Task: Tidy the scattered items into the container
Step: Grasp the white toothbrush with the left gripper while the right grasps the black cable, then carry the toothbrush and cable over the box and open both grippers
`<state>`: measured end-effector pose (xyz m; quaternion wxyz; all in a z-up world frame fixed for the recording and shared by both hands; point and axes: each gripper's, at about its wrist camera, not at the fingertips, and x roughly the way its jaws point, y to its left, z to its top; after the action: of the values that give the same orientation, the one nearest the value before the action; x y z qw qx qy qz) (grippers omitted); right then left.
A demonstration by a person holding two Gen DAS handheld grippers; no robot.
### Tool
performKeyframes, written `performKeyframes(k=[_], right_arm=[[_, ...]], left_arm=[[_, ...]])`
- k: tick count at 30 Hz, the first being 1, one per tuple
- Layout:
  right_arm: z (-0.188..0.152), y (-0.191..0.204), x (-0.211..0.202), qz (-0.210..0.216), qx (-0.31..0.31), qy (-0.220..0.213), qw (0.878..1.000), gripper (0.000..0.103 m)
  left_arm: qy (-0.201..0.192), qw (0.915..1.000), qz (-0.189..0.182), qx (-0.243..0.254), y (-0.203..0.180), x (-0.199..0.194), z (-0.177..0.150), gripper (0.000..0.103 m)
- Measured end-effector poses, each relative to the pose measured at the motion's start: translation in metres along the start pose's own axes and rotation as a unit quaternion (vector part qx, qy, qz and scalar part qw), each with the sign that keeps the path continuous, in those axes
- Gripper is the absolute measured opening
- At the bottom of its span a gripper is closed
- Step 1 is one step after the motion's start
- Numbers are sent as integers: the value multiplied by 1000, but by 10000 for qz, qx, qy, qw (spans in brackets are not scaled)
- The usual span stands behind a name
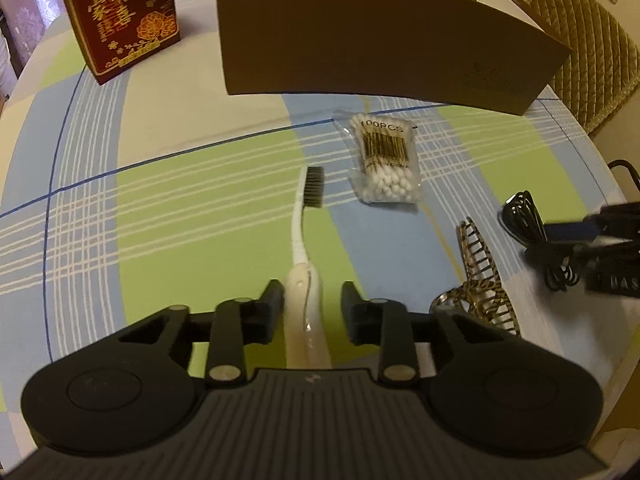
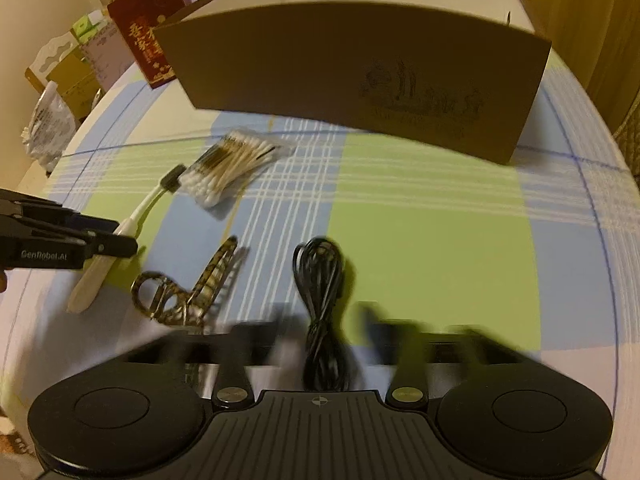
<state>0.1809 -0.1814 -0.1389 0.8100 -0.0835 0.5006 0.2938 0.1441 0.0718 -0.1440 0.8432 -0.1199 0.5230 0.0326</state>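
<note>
A cream toothbrush [image 1: 302,216] with dark bristles lies on the checked tablecloth. My left gripper [image 1: 312,302] is open, and its fingers straddle the brush's handle low over the cloth. To the right lie a bag of cotton swabs [image 1: 386,160], a leopard-print hair claw [image 1: 480,276] and a coiled black cable [image 1: 532,232]. In the right wrist view my right gripper [image 2: 330,326] is blurred and open, with the cable [image 2: 320,272] between its fingers. The brown cardboard container [image 2: 360,80] stands behind everything, its open top facing up.
A red gift box [image 1: 120,20] stands at the back left beside the container [image 1: 380,36]. A quilted chair back [image 1: 592,40] rises past the table's right edge. Boxes and bags [image 2: 60,80] are piled beyond the left edge.
</note>
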Motion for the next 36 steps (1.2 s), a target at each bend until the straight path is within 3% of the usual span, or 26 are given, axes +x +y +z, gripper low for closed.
performKeyframes(k=[5,6,7,9,10,12,21,36], right_arm=[[5,2,2,-112,-108,-160,9998,80],[6,1,4,-123,-127,-165,9997,71],[6,2,6,-131,-162,-141,9997,54],[5,5,8,-194,-342,-124,9991,50],[4,9,9,-245,-506,-139,9983,39],[1,15,10,-358,-836,-168,9957,31],[-3,7,0,-140,-599,-179,9979,28],[21,2,-46,128,-129,-928,9955,24]], left_arm=[[-6,9995,202,257,-11,3,3,34],[-12,9994,216,288,-11,3,3,33],[-26,9992,242,317,-11,3,3,30],[-63,9989,281,358,-11,2,1,23],[-64,9990,272,336,-9,1,1,16],[-40,9994,232,255,-5,0,-1,16],[-109,9998,177,-21,4,-17,-13,16],[-1083,9941,-56,87,-14,-81,17,16]])
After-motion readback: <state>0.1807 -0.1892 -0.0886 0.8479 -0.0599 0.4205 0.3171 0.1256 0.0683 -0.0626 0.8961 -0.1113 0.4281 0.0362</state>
